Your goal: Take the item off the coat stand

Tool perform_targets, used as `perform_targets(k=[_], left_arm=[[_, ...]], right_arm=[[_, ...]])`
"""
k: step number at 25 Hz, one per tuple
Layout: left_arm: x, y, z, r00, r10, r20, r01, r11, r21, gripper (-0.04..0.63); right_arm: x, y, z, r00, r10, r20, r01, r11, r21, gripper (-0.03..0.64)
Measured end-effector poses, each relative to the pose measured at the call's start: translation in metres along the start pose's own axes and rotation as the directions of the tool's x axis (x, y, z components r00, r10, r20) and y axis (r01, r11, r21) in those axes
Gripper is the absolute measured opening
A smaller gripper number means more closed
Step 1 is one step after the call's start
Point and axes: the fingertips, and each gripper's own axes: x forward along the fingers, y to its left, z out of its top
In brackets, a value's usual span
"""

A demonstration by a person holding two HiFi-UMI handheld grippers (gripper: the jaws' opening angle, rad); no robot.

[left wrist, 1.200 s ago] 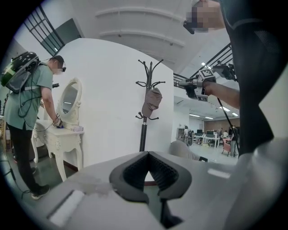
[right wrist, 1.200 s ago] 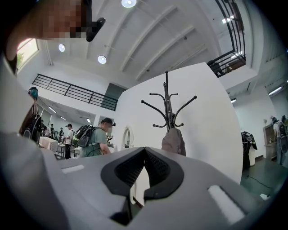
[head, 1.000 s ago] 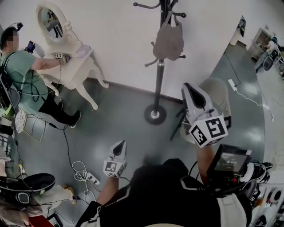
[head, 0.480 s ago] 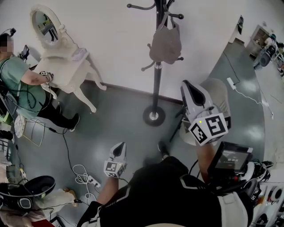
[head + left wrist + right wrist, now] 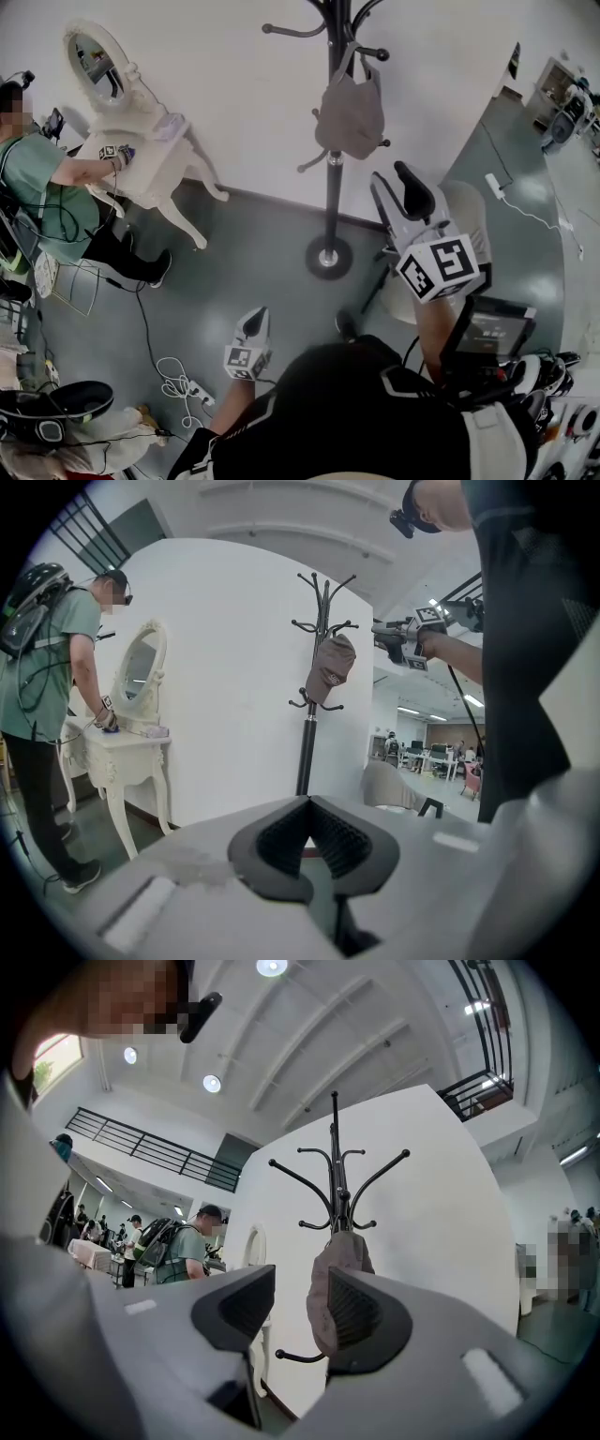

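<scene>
A black coat stand (image 5: pixel 334 169) rises by the white wall, and a grey cloth item (image 5: pixel 350 112) hangs from one of its hooks. My right gripper (image 5: pixel 394 183) is raised and points at the stand from short of it. Its jaws have just been opening and nothing is between them. In the right gripper view the grey item (image 5: pixel 325 1283) shows beyond the gap of the right gripper (image 5: pixel 291 1307). My left gripper (image 5: pixel 255 319) is low and shut, with nothing in it. The left gripper view has the stand (image 5: pixel 307 733) and the item (image 5: pixel 330 667) far ahead of the left gripper (image 5: pixel 307 803).
A person (image 5: pixel 52 197) stands at a white dressing table (image 5: pixel 141 159) with an oval mirror at the left. A grey chair (image 5: pixel 464 220) is right of the stand's round base (image 5: pixel 328 258). Cables and a power strip (image 5: pixel 183 380) lie on the floor.
The right gripper's jaws have gone from shut to open, and it has moved up the picture toward the stand. The left gripper has shifted slightly down the picture.
</scene>
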Motion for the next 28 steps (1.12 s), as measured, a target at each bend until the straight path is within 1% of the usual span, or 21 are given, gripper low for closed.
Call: perform_targets(k=[2, 4, 7, 10, 11, 15, 18, 22, 28], left_arm=[[0.008, 0.0, 0.008, 1.0, 0.01, -0.009, -0.01, 1.0, -0.004, 0.017], [0.016, 0.003, 0.009, 1.0, 0.012, 0.0, -0.012, 1.0, -0.001, 0.016], [0.026, 0.007, 0.011, 1.0, 0.01, 0.018, -0.01, 1.0, -0.002, 0.016], [0.03, 0.011, 0.013, 1.0, 0.027, 0.012, -0.027, 0.999, -0.017, 0.016], [0.031, 0.011, 0.014, 0.999, 0.031, 0.012, -0.031, 0.999, -0.024, 0.017], [0.038, 0.019, 0.015, 0.999, 0.044, 0.004, -0.043, 0.999, -0.006, 0.016], [0.046, 0.027, 0.02, 0.999, 0.054, 0.001, -0.054, 0.998, -0.014, 0.017], [0.048, 0.03, 0.022, 0.998, 0.06, 0.006, -0.06, 0.998, -0.015, 0.016], [0.043, 0.03, 0.029, 0.998, 0.066, -0.002, -0.066, 0.998, -0.013, 0.016]], right_arm=[[0.007, -0.007, -0.003, 1.0, 0.001, 0.003, -0.001, 1.0, 0.004, 0.191], [0.015, -0.013, -0.006, 1.0, 0.002, 0.001, -0.002, 1.0, 0.005, 0.209], [0.028, -0.022, -0.01, 1.0, -0.005, -0.009, 0.005, 1.0, 0.007, 0.257], [0.039, -0.029, -0.015, 1.0, -0.004, -0.014, 0.004, 1.0, 0.017, 0.271], [0.042, -0.031, -0.017, 1.0, -0.003, -0.016, 0.003, 1.0, 0.021, 0.273], [0.061, -0.038, -0.026, 1.0, -0.001, -0.027, 0.001, 0.999, 0.032, 0.279], [0.077, -0.046, -0.037, 0.999, -0.003, -0.035, 0.004, 0.999, 0.045, 0.28], [0.08, -0.054, -0.044, 0.999, -0.014, -0.045, 0.016, 0.999, 0.052, 0.281], [0.086, -0.059, -0.044, 0.999, -0.027, -0.044, 0.03, 0.997, 0.064, 0.281]])
